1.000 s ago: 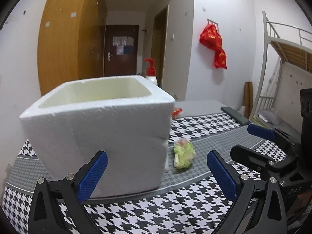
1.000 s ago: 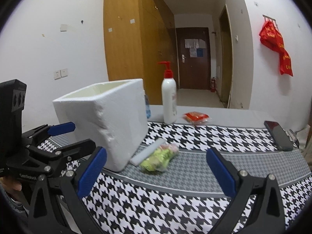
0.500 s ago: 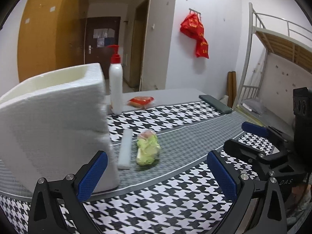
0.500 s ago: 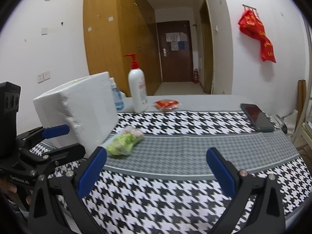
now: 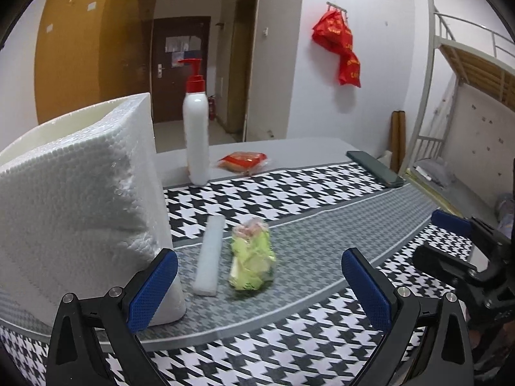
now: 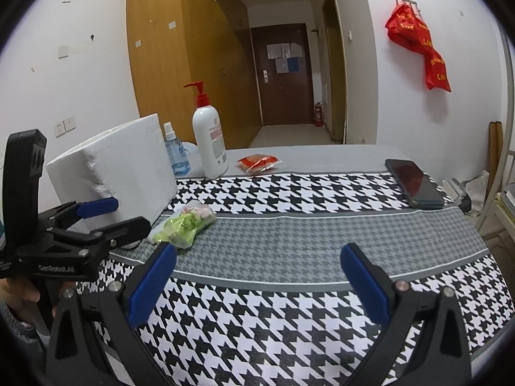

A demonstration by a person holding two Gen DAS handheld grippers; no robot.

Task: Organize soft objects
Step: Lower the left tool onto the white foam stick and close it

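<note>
Styrofoam made up the white box, which stood near the left edge of the bench, its open top presumably meant to receive the soft things. Just beside its foot lay a white foam strip, and touching or just beside that strip lay a green crinkly packet, both on the grey band of the houndstooth cloth, loose and within easy reach of either tool. The left hand-held gripper hovered low in front of them with its blue pads spread wide and nothing between them, seemingly lined up on the strip and packet. The right hand-held gripper hung nearer the front edge, likewise wide open and empty, aimed at bare cloth. Toward the far edge stood a pump bottle with a red top, a small blue spray bottle and a flat red packet; a dark phone lay by the right edge, well apart from the soft items. The pump bottle bore a label with red print too small to read. On the left tool's body, seen from the right wrist, pale lettering looked like "GenRobot.AI", though I could not be sure of it.
</note>
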